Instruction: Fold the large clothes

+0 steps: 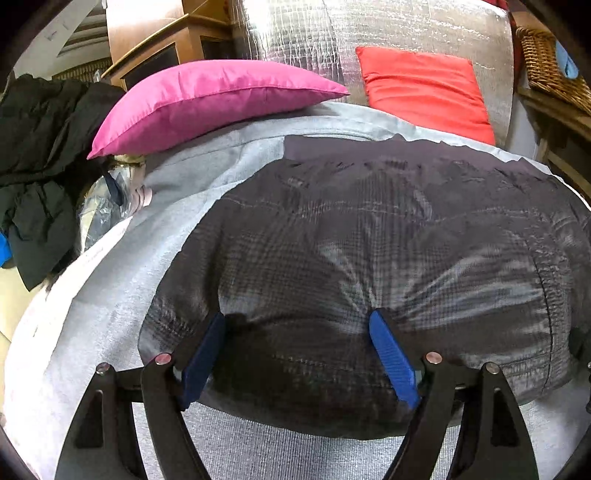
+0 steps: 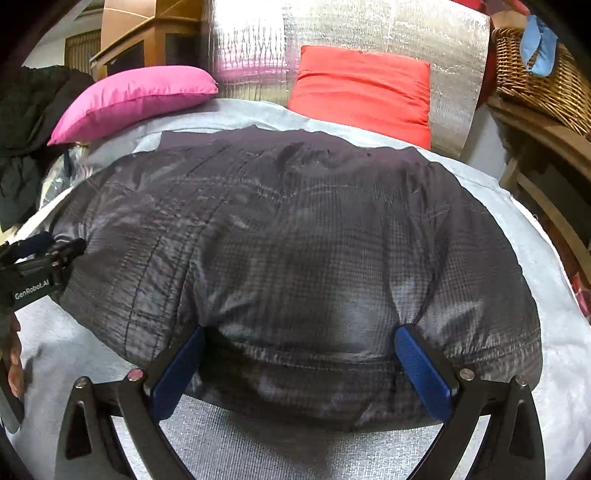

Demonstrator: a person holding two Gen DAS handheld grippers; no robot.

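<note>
At 6 o'clock in the left wrist view, the left gripper (image 1: 297, 325) with its black arms and blue pads stands with its fingers spread wide apart, both tips pressed into the near edge of a dark grey, checked, quilted shiny garment (image 1: 388, 240), the fabric bunching between and around the pads; nothing is pinched between them. The right gripper (image 2: 301, 338), at 6 o'clock in its own view, likewise has its two blue-padded fingers held far apart and dug into the same padded garment's (image 2: 295, 240) near hem, with creases radiating from each tip. The garment lies spread across a light grey fabric-covered surface (image 1: 110, 295), filling the middle of both views, and its far edge runs from 10 to 2 o'clock. In the right wrist view the left gripper's black body (image 2: 33, 273) shows at 9 o'clock, at the garment's left edge. Beyond the garment, a magenta pillow (image 1: 207, 99) rests at 11 o'clock on the grey cover, and a red cushion (image 1: 424, 88) leans at 1 o'clock against a silver foil-like backing (image 1: 369, 26). A heap of black clothing (image 1: 40, 147) sits at 9 o'clock, a woven wicker basket (image 2: 535, 74) at 2 o'clock, and a brown wooden cabinet (image 1: 155, 40) at 11 o'clock, farthest back.
</note>
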